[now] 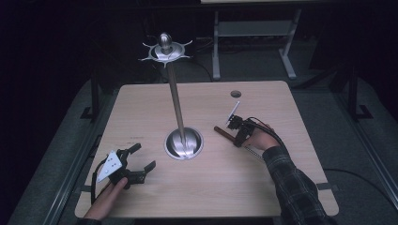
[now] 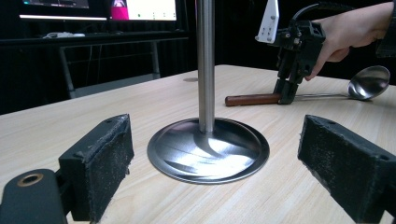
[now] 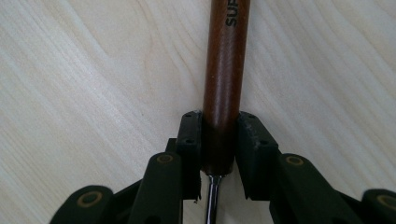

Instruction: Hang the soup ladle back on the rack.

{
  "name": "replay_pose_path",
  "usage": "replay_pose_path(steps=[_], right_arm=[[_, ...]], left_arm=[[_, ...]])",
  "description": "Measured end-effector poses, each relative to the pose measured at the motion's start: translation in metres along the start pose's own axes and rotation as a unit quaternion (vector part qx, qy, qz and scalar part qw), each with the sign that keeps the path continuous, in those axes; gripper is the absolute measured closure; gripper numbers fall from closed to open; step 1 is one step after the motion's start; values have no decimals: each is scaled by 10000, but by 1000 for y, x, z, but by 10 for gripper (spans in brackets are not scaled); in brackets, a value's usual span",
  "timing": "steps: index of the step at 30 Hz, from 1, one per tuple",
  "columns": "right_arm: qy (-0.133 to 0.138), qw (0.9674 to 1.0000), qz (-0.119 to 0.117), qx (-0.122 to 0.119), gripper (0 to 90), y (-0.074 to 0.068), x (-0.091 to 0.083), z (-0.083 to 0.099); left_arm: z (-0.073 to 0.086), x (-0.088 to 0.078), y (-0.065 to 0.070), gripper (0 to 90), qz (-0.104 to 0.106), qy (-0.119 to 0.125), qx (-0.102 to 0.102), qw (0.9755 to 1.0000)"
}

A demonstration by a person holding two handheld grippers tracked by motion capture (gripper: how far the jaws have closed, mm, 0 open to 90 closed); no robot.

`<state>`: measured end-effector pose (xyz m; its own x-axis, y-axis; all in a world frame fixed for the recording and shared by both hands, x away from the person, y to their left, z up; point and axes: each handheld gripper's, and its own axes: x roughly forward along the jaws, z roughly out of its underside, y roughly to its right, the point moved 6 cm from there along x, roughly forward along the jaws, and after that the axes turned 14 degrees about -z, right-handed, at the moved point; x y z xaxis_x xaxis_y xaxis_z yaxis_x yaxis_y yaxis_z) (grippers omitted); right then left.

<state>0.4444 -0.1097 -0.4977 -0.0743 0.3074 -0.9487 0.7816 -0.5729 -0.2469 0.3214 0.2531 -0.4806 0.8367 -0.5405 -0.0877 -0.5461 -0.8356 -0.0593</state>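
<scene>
A ladle with a brown wooden handle (image 1: 220, 131) lies flat on the wooden table (image 1: 211, 187), right of centre. My right gripper (image 1: 236, 136) points down onto it, its jaws shut on the handle (image 3: 225, 70) near where the metal shaft begins. From the left gripper view, the handle (image 2: 252, 99) lies flat and the steel bowl (image 2: 369, 82) sits behind the hand. A tall steel stand (image 1: 176, 101) with hooks on top (image 1: 165, 50) rises from a round base (image 2: 208, 149) at the table's middle. My left gripper (image 1: 145, 155) rests open at the front left, facing the base, with nothing between its pads (image 2: 100, 158).
A round cable hole (image 1: 235, 93) sits near the table's far right edge. Behind the table stands a grey metal frame (image 1: 253, 37) on a dark floor. Screens (image 2: 140, 8) glow in the dark background of the left gripper view.
</scene>
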Motion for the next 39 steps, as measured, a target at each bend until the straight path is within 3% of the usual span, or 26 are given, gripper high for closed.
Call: replay_pose_path(steps=[6,9,19,24,33,39], right_arm=[[25,9997,-108,214,733,-2,0,1],[59,9998,-111,161,733,-2,-1,1],[704,9974,-136,104,734,-6,-34,7],[1169,9930,-159,62,734,-10,-54,14],[1928,9812,-122,4,734,-16,-76,28],[2444,9696,-91,-91,735,-25,-96,32]], left_arm=[[0,0,0,97,-3,2,3,10000],[0,0,0,97,3,5,-2,10000],[0,0,0,97,-9,-7,4,10000],[0,0,0,97,-26,4,9,10000],[0,0,0,97,-40,-1,6,10000],[0,0,-1,97,-44,2,-30,10000]])
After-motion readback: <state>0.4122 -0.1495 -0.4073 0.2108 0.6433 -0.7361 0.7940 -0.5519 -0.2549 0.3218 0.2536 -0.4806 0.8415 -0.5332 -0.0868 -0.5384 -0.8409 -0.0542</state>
